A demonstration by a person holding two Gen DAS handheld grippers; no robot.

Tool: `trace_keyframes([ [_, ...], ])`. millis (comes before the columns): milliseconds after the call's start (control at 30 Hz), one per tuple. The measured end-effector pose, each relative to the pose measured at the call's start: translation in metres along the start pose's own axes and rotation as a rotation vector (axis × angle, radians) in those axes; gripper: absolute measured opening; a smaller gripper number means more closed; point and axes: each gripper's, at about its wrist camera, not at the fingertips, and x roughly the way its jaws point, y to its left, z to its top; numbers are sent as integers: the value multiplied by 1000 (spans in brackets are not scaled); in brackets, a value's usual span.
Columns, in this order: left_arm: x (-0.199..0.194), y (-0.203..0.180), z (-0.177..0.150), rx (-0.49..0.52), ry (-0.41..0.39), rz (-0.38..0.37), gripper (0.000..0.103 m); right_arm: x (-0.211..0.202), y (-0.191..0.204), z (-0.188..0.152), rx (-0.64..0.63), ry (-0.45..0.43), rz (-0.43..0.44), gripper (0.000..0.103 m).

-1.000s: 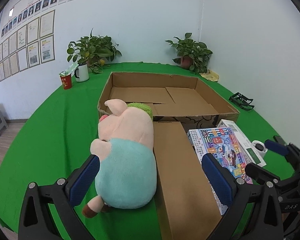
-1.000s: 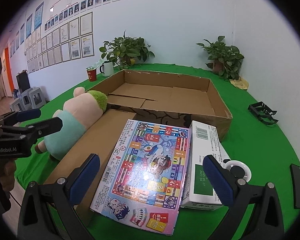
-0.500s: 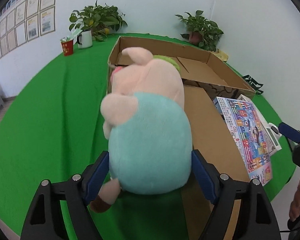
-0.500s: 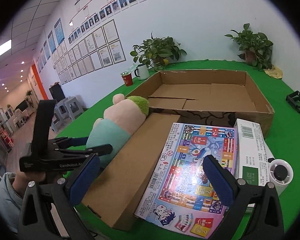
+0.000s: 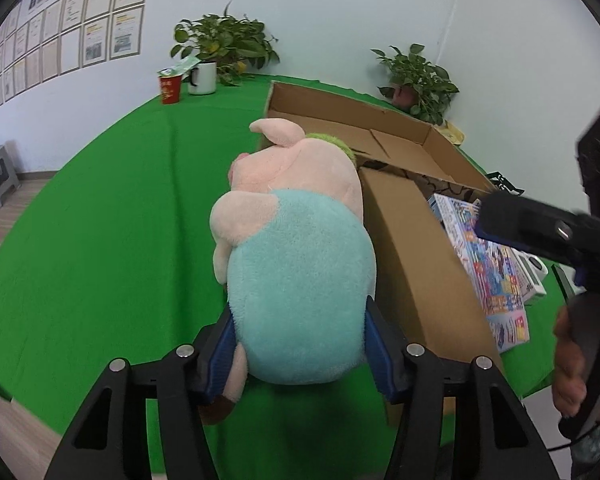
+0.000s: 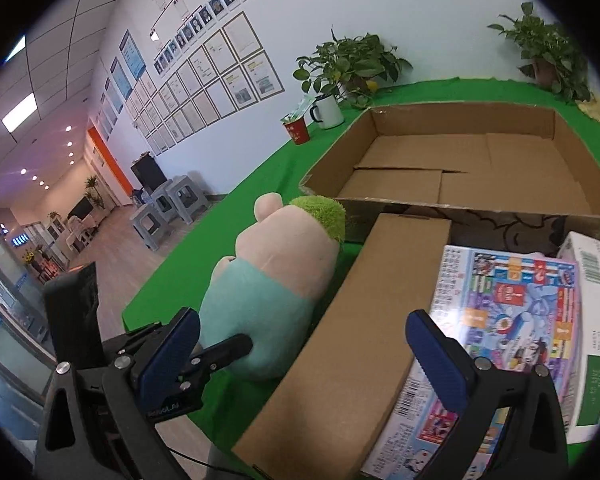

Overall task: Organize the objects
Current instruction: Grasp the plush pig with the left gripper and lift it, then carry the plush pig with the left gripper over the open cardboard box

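Green felt table [image 5: 100, 240]; left claw [image 5: 300, 344] pinching fuzzy rounded plush pig [image 5: 296, 264], right claw [image 6: 300, 356] wide.

Pig plush [image 5: 296, 264], teal body, lying beside long carton [image 5: 416, 264], before open box [image 6: 480, 168].

A second ago the left gripper [image 5: 300, 344] stood wide open short of the plush pig [image 5: 296, 264]; now its blue pads press into the pig's teal rear from both sides. The right gripper [image 6: 304, 356] has swung toward 9 o'clock, so the long cardboard box [image 6: 360, 320] now lies between its open fingers. The pig seems slightly raised, though that is unclear.
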Motion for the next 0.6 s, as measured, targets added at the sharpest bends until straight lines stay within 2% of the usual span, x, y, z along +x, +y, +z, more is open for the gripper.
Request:
trace_keyframes([
  [200, -31, 13, -29, -30, 11, 18, 55, 38, 37, -1, -5, 97, 93, 102],
  [300, -39, 13, -36, -32, 8, 31, 55, 52, 62, -4, -68, 126, 93, 102],
  [367, -42, 14, -39, -34, 7, 32, 55, 59, 70, -6, -92, 144, 60, 101],
  [600, -51, 11, -43, -20, 14, 15, 55, 70, 78, -25, -73, 232, 65, 92],
])
